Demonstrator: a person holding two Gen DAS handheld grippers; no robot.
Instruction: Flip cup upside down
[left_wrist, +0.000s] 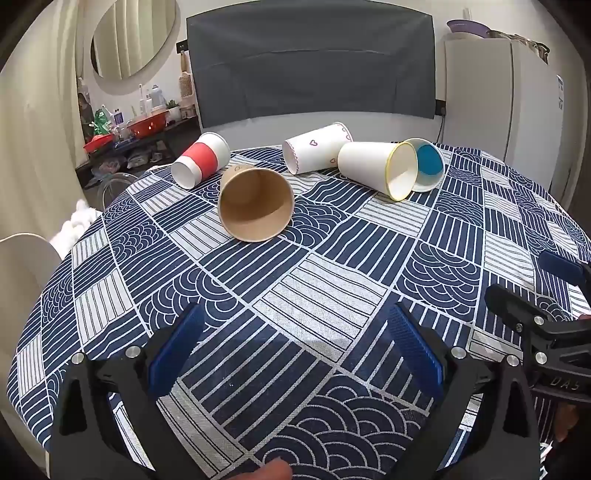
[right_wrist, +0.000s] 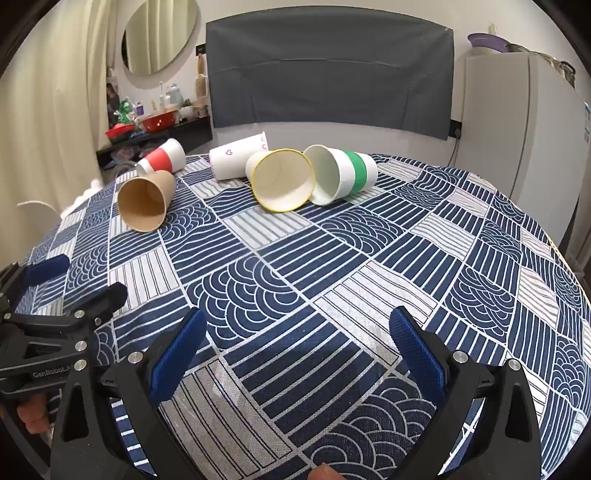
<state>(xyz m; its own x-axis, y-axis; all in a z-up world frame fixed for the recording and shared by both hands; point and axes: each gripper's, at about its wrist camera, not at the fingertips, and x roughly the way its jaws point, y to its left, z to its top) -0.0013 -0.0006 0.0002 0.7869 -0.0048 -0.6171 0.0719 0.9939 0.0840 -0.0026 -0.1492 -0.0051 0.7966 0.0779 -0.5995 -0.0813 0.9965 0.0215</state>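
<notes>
Several paper cups lie on their sides at the far part of the table. A brown cup (left_wrist: 255, 205) (right_wrist: 146, 203) faces me with its mouth. Behind it lie a red-banded cup (left_wrist: 201, 159) (right_wrist: 162, 157) and a white cup with hearts (left_wrist: 317, 147) (right_wrist: 236, 157). A yellow-rimmed white cup (left_wrist: 376, 168) (right_wrist: 282, 181) lies beside a green-banded cup (right_wrist: 343, 173), whose blue inside (left_wrist: 428, 164) shows in the left wrist view. My left gripper (left_wrist: 295, 343) (right_wrist: 79, 277) is open and empty above the near tablecloth. My right gripper (right_wrist: 297, 343) (left_wrist: 539, 277) is open and empty, to its right.
The round table carries a navy and white patterned cloth (left_wrist: 332, 266) (right_wrist: 332, 258). A grey covered panel (left_wrist: 310, 62) stands behind it, a white fridge (left_wrist: 498, 103) at the right, a cluttered shelf (left_wrist: 140, 129) and a curtain at the left. A pale chair back (left_wrist: 22, 266) is at the near left.
</notes>
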